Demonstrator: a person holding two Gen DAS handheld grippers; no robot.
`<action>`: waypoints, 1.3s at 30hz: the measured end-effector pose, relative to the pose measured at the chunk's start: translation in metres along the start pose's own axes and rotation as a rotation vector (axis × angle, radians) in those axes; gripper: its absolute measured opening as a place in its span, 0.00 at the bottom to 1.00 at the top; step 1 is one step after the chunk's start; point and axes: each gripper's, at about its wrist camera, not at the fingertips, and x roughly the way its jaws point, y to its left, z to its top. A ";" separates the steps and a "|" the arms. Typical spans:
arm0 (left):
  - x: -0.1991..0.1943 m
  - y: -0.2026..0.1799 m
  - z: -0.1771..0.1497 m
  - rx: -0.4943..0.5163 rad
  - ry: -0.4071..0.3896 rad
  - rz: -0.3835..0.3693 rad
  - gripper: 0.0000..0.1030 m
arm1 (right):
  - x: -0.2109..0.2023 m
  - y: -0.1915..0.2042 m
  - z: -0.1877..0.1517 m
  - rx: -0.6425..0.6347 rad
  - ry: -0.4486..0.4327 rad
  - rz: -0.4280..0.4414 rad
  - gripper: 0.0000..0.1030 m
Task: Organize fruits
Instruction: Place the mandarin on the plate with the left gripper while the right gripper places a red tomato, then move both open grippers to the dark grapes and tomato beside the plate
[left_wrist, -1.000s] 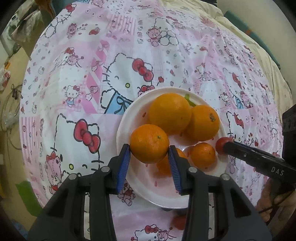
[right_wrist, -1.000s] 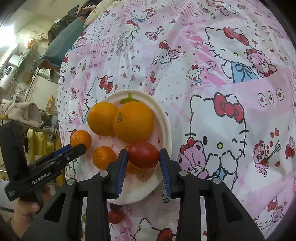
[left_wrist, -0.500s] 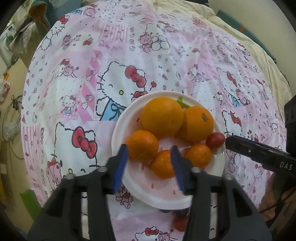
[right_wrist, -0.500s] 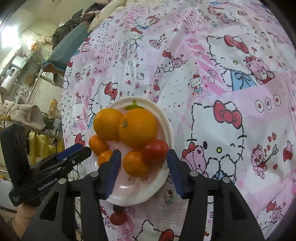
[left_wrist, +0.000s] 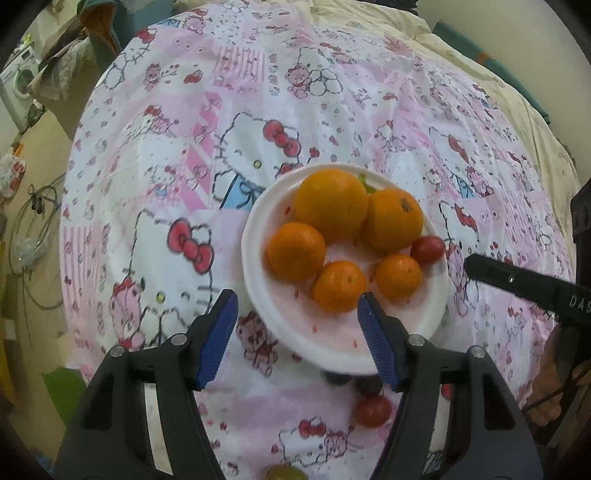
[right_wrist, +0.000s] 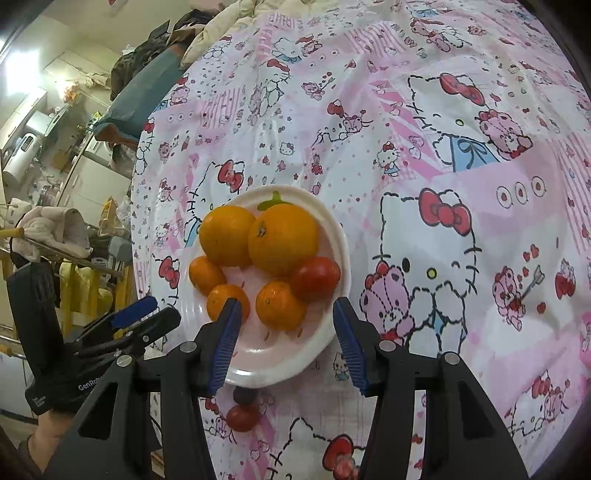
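Left wrist view: left tongs (left_wrist: 297, 321) now wide open, empty, backed off; the mandarin (left_wrist: 296, 251) they held lies on the white plate (left_wrist: 332, 347). Right tongs (right_wrist: 282, 332) likewise spread, tomato (right_wrist: 314, 277) released onto the plate. Both placements look done. Loose tomato (left_wrist: 373, 410) and dark grapes (left_wrist: 336, 377) remain on the tablecloth (left_wrist: 166, 184), tucked under the plate's near rim.

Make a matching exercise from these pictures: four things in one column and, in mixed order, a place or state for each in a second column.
1. round red tomato
2. small red fruit
3. left tool
4. large orange with a dark stem scar

a. on the patterned cloth, near the round white plate
b. open, holding nothing
c. on the plate's right edge
d. at the plate's far side

Pairs: 1-c, 2-a, 3-b, 4-d
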 end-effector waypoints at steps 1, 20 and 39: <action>-0.001 0.001 -0.004 0.002 0.013 -0.002 0.62 | -0.002 0.000 -0.001 0.001 0.000 -0.002 0.53; 0.024 -0.026 -0.062 0.121 0.109 0.027 0.57 | -0.036 -0.007 -0.046 0.088 -0.034 0.049 0.54; 0.032 -0.035 -0.058 0.133 0.146 -0.017 0.16 | -0.021 0.000 -0.046 0.063 0.010 0.073 0.54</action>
